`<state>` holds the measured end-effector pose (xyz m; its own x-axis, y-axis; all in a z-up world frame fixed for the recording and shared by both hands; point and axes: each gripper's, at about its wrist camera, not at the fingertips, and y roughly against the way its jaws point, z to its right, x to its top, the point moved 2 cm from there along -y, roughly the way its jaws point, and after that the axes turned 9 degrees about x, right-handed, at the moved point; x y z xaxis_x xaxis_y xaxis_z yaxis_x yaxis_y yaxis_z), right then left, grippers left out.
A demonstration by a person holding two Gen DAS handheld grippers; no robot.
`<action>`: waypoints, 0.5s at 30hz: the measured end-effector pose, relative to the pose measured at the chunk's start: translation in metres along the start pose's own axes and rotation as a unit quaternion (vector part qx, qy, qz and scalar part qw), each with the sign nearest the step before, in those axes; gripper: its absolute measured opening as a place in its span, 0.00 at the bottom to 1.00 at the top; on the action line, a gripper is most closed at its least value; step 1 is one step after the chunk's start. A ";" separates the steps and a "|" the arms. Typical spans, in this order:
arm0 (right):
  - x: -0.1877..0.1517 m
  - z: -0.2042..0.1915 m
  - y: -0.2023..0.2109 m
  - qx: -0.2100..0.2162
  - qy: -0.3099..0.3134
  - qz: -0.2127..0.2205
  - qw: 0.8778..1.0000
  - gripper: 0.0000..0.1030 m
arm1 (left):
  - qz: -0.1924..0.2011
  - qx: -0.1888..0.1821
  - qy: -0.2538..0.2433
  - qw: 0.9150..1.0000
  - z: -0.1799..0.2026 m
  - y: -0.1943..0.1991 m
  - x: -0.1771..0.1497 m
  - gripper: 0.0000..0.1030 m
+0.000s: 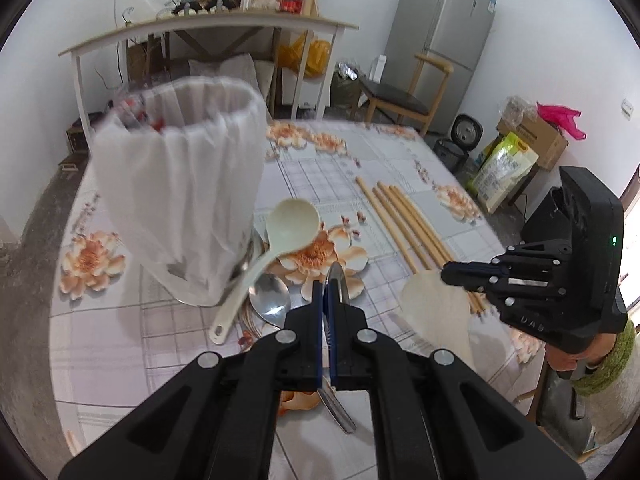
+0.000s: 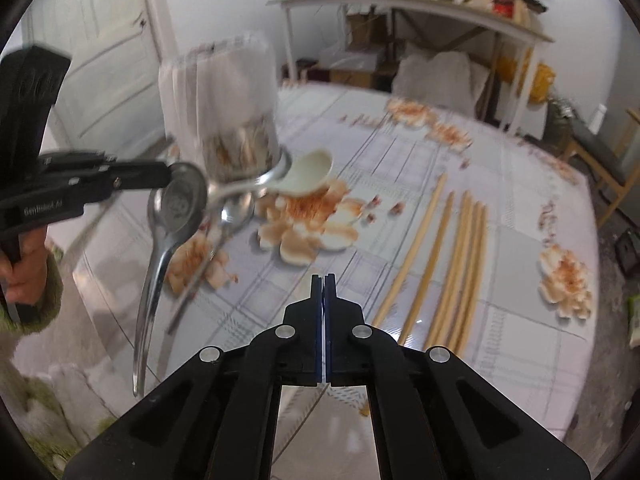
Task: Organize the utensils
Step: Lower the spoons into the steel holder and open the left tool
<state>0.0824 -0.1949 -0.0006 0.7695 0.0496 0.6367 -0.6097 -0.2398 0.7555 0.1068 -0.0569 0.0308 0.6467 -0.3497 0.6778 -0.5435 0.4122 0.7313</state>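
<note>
My left claw is clamped tight on a shiny metal spoon, and the spoon hangs in the air above the tabletop. My right claw is squeezed together with nothing in it. A white spoon and another metal spoon lie by the cup with the white bag, and the wooden chopsticks lie in a row nearby.

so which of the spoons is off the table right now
The metal spoon clamped by its bowl in the left gripper. The cream plastic spoon and the other metal spoon lie on the table.
</note>
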 end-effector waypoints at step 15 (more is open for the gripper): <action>0.099 -0.013 0.090 -0.040 0.002 0.189 0.981 0.00 | 0.186 0.075 0.057 0.978 -0.059 0.121 0.101 0.01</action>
<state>0.1013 -0.1987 0.1321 0.4852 -0.0237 0.8741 -0.8643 -0.1642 0.4754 0.1376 0.0079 0.1833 0.4407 -0.0988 0.8922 -0.8193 0.3619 0.4448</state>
